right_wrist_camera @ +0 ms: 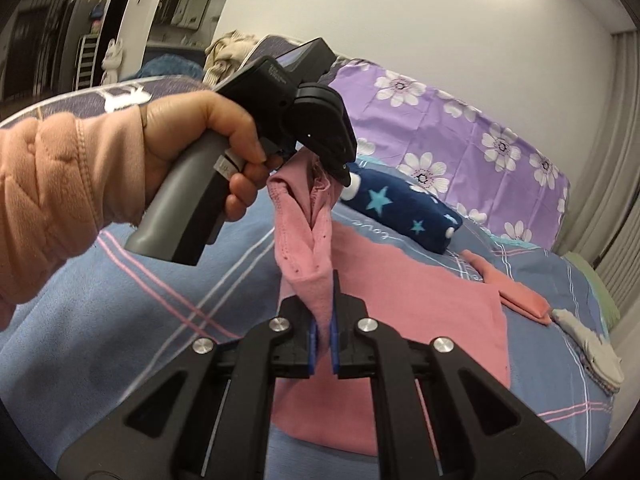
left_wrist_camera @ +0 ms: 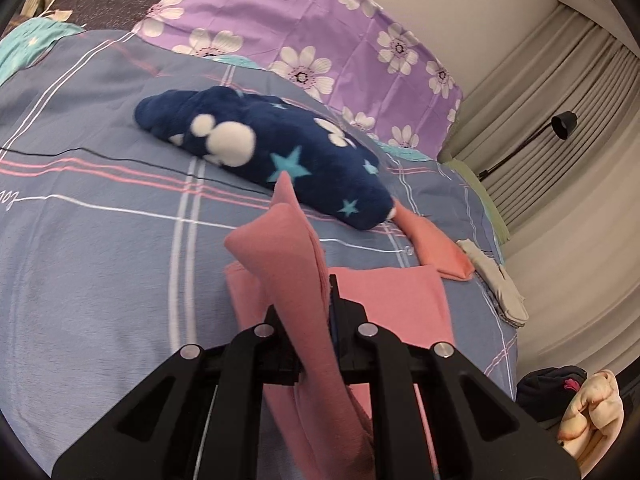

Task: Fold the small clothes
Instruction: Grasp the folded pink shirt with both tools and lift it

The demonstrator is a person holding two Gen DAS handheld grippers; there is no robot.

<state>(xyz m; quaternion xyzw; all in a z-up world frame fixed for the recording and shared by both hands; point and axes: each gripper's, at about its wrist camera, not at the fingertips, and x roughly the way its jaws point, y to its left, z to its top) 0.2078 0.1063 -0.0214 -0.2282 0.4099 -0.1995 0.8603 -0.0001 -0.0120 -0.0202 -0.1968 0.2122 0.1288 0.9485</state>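
Note:
A small pink garment [left_wrist_camera: 304,264] hangs above the blue plaid bedspread [left_wrist_camera: 100,240]. My left gripper [left_wrist_camera: 320,300] is shut on one end of it. My right gripper [right_wrist_camera: 324,304] is shut on the other end [right_wrist_camera: 308,236]. In the right wrist view the left gripper [right_wrist_camera: 340,168] is held in a hand in a peach sleeve and pinches the garment's top edge. A flat pink cloth [right_wrist_camera: 420,292] lies on the bed under the grippers; it also shows in the left wrist view [left_wrist_camera: 400,300].
A folded navy fleece with stars [left_wrist_camera: 260,152] lies further back. A folded salmon piece [left_wrist_camera: 436,248] and a pale grey piece [left_wrist_camera: 496,280] lie to the right near the bed's edge. A purple flowered pillow [left_wrist_camera: 320,32] is behind. Curtains and a black lamp [left_wrist_camera: 560,128] stand at the right.

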